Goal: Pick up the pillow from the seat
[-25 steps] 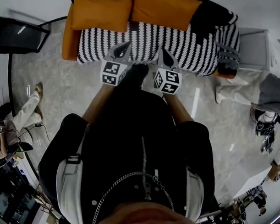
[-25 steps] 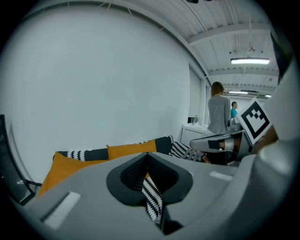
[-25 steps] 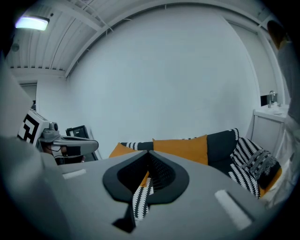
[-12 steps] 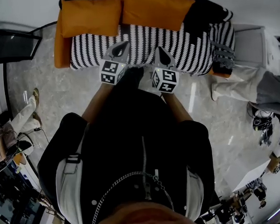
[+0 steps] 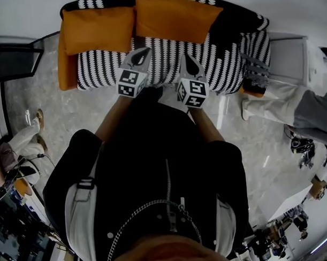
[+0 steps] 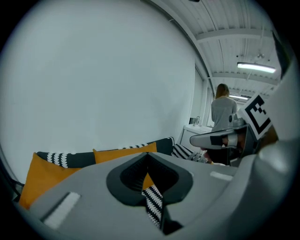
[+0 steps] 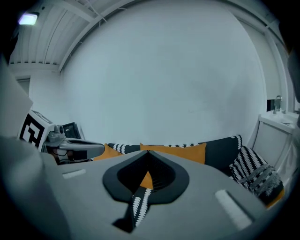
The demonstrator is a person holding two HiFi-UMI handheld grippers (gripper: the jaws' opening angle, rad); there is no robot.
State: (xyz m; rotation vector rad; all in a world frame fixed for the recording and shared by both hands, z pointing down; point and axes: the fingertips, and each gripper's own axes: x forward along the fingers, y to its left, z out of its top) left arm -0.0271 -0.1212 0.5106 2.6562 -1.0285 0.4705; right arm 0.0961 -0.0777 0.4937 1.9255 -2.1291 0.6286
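Observation:
Two orange pillows lean on the back of a black-and-white striped sofa (image 5: 166, 52): the left pillow (image 5: 98, 29) and the right pillow (image 5: 175, 17). Both grippers hover side by side over the seat's front edge, short of the pillows. My left gripper (image 5: 143, 52) is shut and holds nothing; so is my right gripper (image 5: 187, 61). In the left gripper view the pillows (image 6: 124, 154) show beyond the closed jaws, as they do in the right gripper view (image 7: 180, 152).
A white side table (image 5: 287, 56) stands right of the sofa, with a grey patterned cushion (image 5: 260, 67) on the sofa's right end. A dark screen (image 5: 14, 60) is at the left. A seated person's legs (image 5: 22, 140) and floor clutter (image 5: 303, 149) flank the marble floor.
Both grippers have moved forward towards the sofa, from the floor before it to over the seat's front edge. The sofa now lies lower and nearer in the head view. Both stay shut.

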